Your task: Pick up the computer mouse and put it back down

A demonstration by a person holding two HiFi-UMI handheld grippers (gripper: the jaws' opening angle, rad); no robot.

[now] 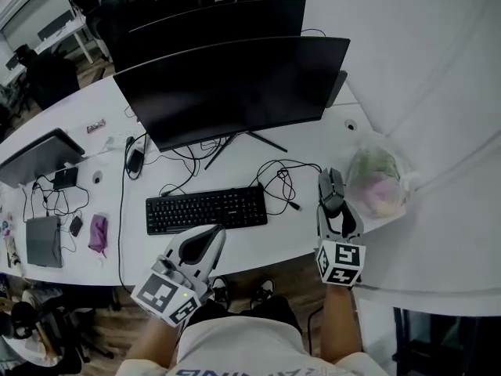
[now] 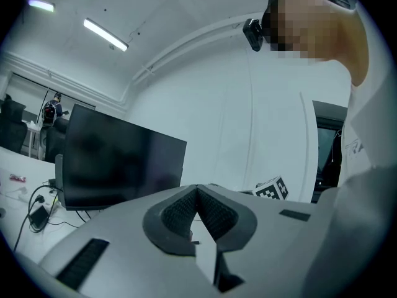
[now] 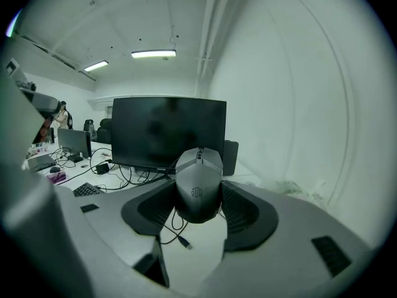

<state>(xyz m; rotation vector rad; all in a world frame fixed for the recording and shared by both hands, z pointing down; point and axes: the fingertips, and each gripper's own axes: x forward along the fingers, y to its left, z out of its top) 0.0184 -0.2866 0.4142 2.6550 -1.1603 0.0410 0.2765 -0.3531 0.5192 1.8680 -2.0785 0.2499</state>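
Observation:
A dark grey computer mouse [image 3: 198, 185] sits clamped between the pads of my right gripper [image 3: 198, 207], lifted off the white desk [image 1: 297, 229], its cable hanging down below it. From the head view the mouse [image 1: 331, 189] is at the desk's right end, right gripper [image 1: 335, 210] shut on it. My left gripper [image 1: 205, 245] hovers at the desk's front edge, below the black keyboard [image 1: 206, 209]. Its pads [image 2: 214, 213] meet with nothing between them.
Two large dark monitors [image 1: 235, 84] stand behind the keyboard, with tangled cables [image 1: 278, 180] at their feet. A crumpled plastic bag [image 1: 376, 180] lies right of the mouse. A laptop [image 1: 39, 155], a tablet and small items crowd the desk's left end.

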